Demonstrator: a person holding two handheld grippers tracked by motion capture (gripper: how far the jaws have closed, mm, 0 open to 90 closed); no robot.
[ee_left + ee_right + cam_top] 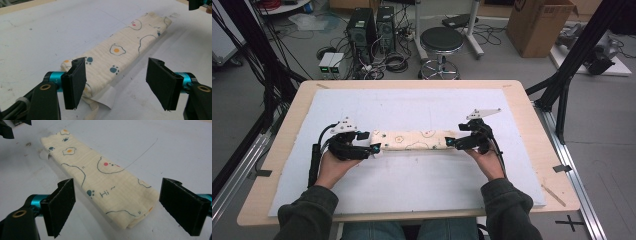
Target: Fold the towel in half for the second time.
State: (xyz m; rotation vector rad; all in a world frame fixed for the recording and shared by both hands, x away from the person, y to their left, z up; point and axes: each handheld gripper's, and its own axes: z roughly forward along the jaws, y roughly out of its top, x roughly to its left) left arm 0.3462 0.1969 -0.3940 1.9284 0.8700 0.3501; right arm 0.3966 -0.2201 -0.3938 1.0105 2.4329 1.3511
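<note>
Two open grippers, left gripper and right gripper, flanked the folded cloth, its long axis spanning mid-frame between them, neither gripping.

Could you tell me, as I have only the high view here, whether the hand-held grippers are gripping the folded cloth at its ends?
Observer: No. In the left gripper view the left hand-held gripper stands open, its pads clear of the folded cloth.
Operator: Thank you. And the right one, please?
Observer: The right hand-held gripper is open too, with the cloth's end lying between its jaws, untouched.
Operator: Is anything printed on the cloth?
Observer: Yes: fried eggs, blue paw prints and the word "Hi".
Operator: Anything loose at the left end?
Observer: A white label sticks out from under it.
</note>
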